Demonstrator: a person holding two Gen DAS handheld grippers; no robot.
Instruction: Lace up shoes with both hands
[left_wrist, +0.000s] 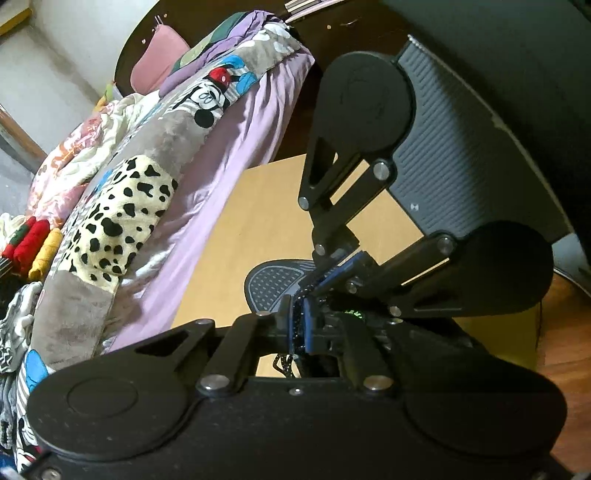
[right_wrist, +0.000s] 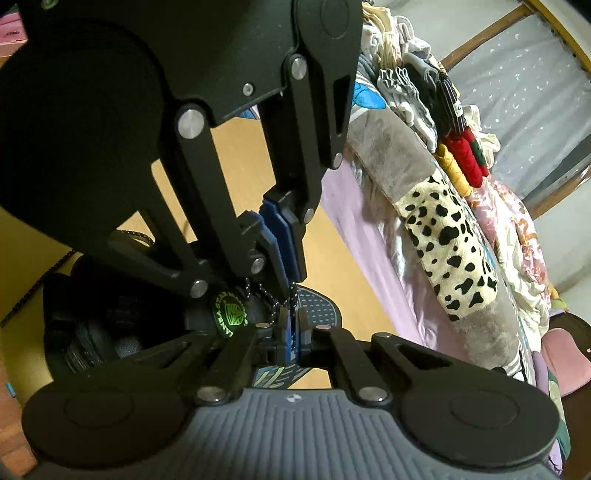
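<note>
Both pairs of jaws are pressed together, each on a stretch of black speckled shoelace: the left gripper pinches the lace between its blue pads, a loop of it hanging just below the fingers, and the right gripper has its own blue pads closed on the lace where it comes up from the shoe. Largest in view is the bed along the side, its lilac sheet hung with a patchwork blanket of grey plush, dalmatian spots and cartoon mice, with clothes and rolled socks heaped on top. Next comes the pale wooden table, on which the black shoe lies directly under the two grippers (they nearly meet, tips crossing above the tongue). A round green-lettered badge sits on the shoe's tongue, just beside the right gripper's fingers. Beyond the tips, a grey dotted insole or sole lies flat on the table. More lace trails across the wood beside the shoe.
</note>
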